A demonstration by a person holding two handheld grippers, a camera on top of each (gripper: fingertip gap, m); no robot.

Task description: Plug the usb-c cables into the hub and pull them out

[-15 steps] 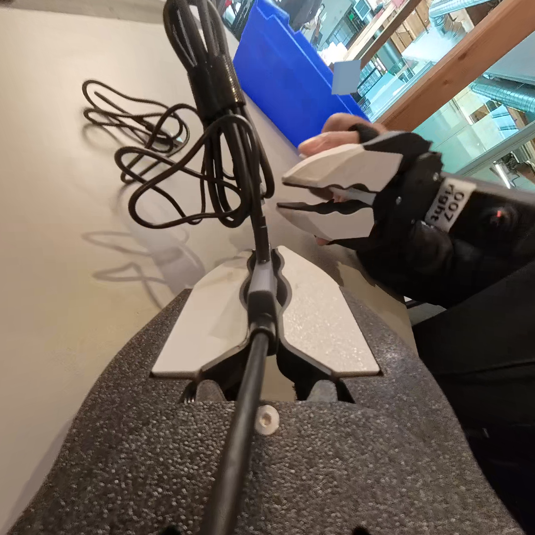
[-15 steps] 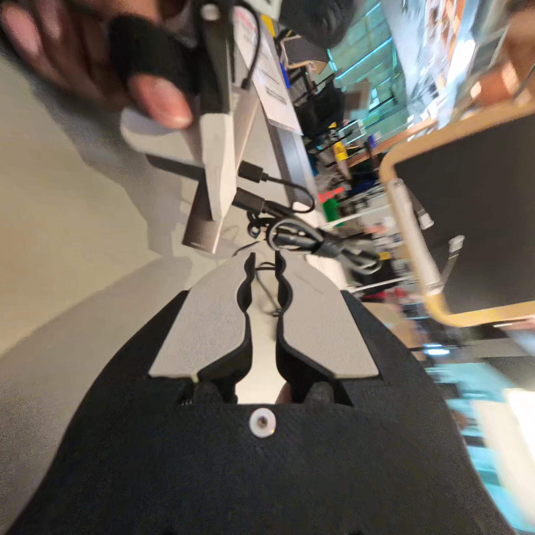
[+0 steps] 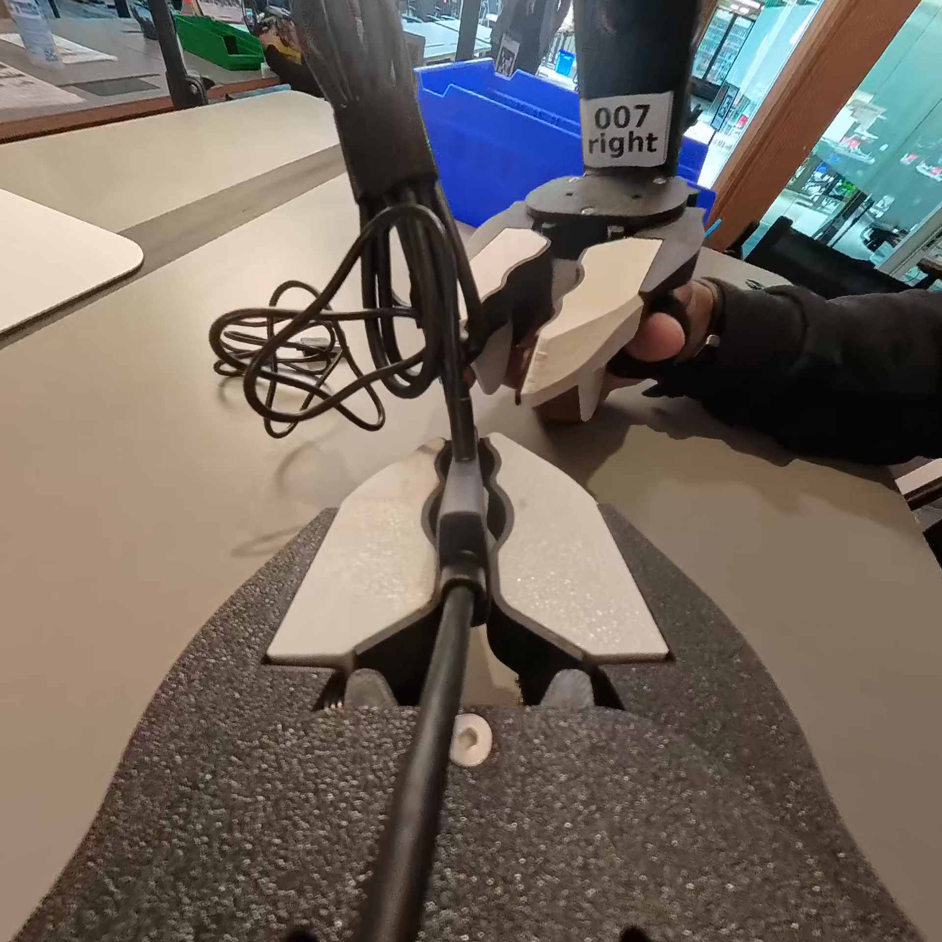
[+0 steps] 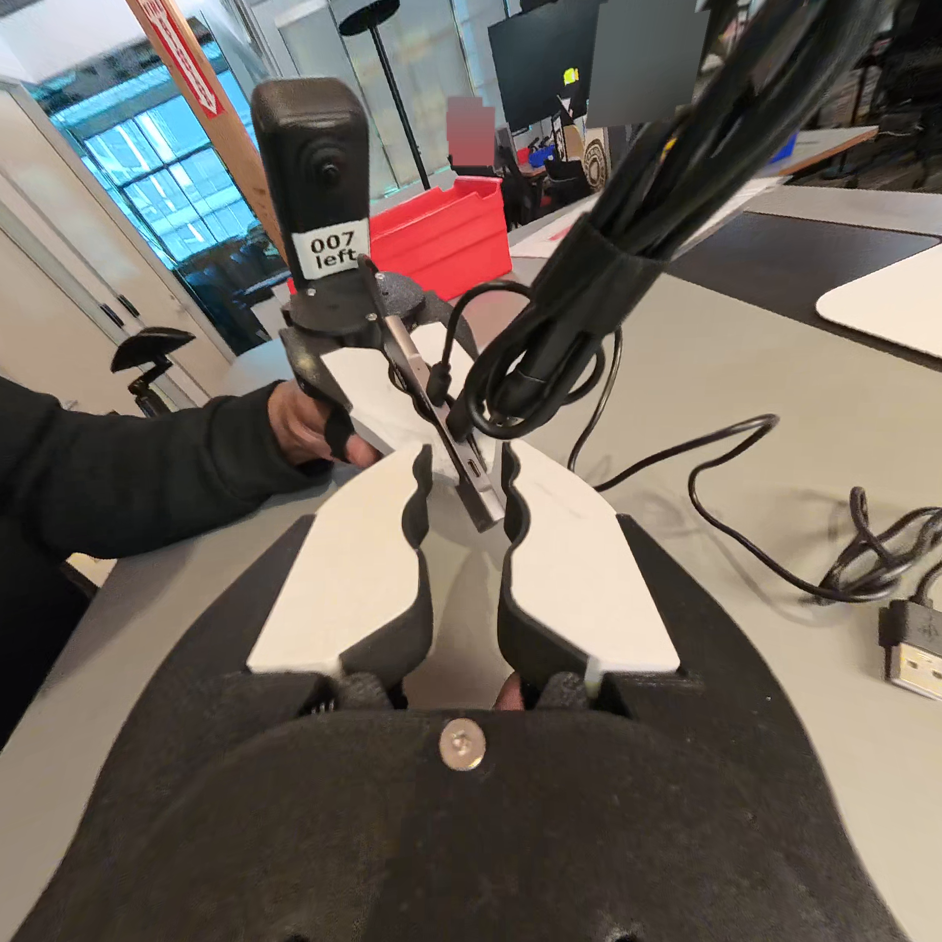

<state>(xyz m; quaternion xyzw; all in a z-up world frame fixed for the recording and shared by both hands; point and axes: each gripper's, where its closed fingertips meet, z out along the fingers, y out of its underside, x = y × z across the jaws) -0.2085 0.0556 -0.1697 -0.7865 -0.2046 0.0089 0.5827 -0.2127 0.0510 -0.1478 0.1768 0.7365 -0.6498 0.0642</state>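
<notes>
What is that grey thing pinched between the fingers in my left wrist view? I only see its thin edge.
Observer: A slim silver hub, held by the left gripper. The right wrist view shows its flat side.
Operator: Is anything plugged into it?
Observer: Yes, two black cable plugs sit in it, one beside the other.
Operator: Any room left?
Observer: One empty port shows near the hub's lower end, framed by the fingers of the open right gripper.
</notes>
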